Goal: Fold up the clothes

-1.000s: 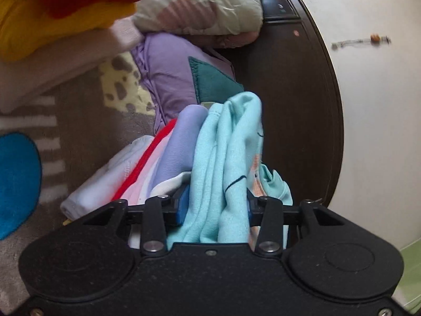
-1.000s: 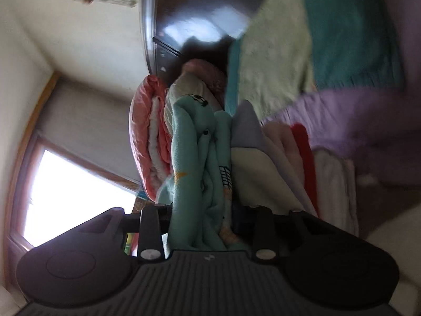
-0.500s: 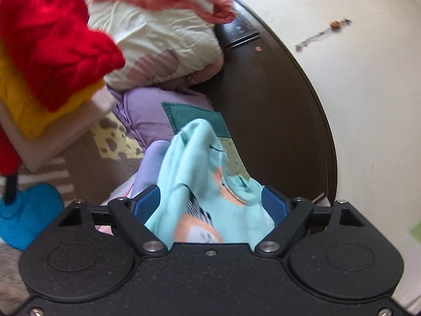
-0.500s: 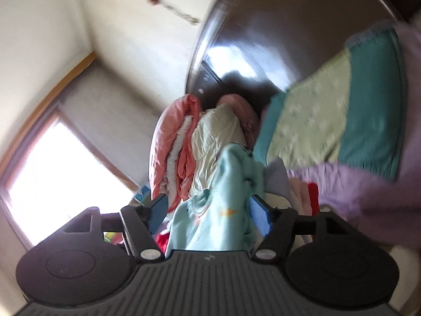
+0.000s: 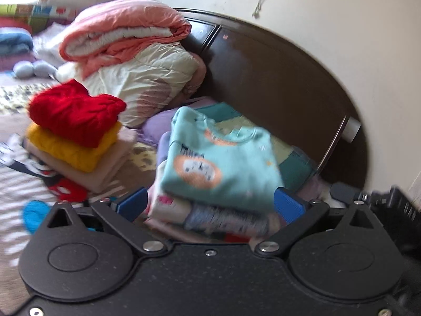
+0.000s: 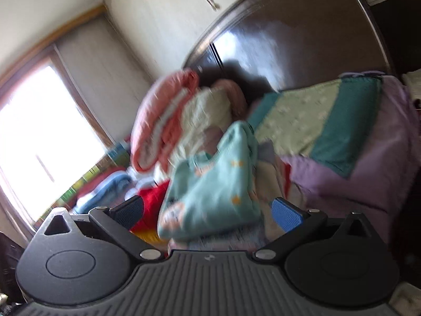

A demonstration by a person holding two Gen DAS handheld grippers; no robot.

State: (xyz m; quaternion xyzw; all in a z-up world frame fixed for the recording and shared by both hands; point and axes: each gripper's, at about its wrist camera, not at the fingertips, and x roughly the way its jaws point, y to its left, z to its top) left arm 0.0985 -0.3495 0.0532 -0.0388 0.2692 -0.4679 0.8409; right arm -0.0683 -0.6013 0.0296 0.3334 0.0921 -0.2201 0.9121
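between the jaws, left gripper [image 5: 209, 206]: spread wide, blue pads clear of cloth on both sides; one second ago they clamp a bunched edge of the garment, half a second ago they are parting.
between the jaws, right gripper [image 6: 208, 210]: likewise wide apart and holding nothing; same change over the same interval.
change: both grippers let go and draw back, so the garment rests on its own.
mint sweatshirt [image 5: 223, 155]: folded into a flat rectangle, printed front up, on top of a stack of folded clothes [image 5: 210, 218] on the bed, just in front of the grippers.
meaning for task: judged from the release, this piece looks folded and stacked; whether more items wait is not shown.
pointing: neckline faces away from the left gripper, toward the headboard [image 5: 276, 79].
long axis: hard to settle; in the left view the fold looks slightly wider than deep, running left to right, with motion blur.
neighbours: red, yellow and beige knit stack [image 5: 76, 137] to the left, apart from it; pink quilt [image 5: 123, 34] behind.
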